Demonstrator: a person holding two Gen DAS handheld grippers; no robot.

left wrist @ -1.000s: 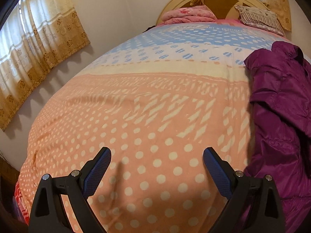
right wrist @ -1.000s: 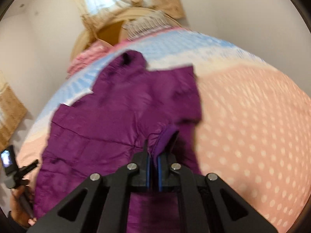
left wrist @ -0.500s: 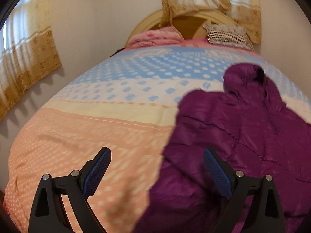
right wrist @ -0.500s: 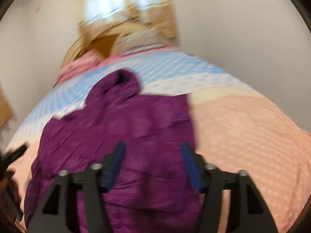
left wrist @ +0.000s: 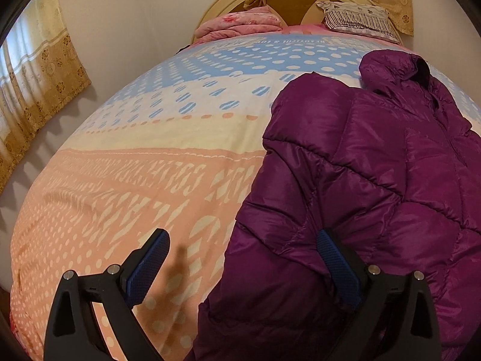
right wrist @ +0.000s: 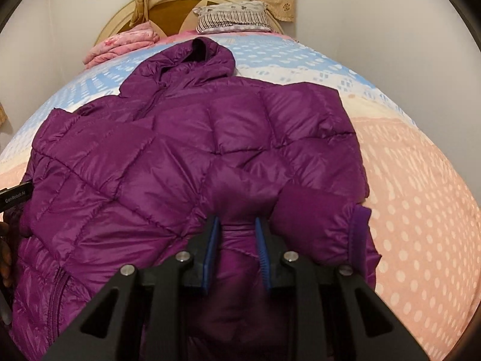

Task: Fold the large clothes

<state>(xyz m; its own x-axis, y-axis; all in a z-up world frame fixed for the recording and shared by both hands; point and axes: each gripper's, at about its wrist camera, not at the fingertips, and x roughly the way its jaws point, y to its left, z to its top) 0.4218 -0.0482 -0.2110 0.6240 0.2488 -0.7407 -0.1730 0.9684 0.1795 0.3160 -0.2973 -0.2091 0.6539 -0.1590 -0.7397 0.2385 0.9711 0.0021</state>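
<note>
purple quilted jacket (right wrist: pixel 192 156) puffs between closing right tongs (right wrist: pixel 235 234); left tongs (left wrist: pixel 240 258) gape empty.

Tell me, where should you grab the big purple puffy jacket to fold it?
Probably by the sleeve cuff and the bottom edge nearest the camera, coming from the foot of the bed. The jacket lies flat with its hood pointing at the headboard, so those thin edges are closest. The right gripper is closing with puffy fabric between its fingers there.

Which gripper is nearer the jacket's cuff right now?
Right. The right gripper sits over the folded sleeve just beside the cuff, jaws closing around puffy fabric. The left gripper hangs open at the purple jacket's opposite edge.
</note>
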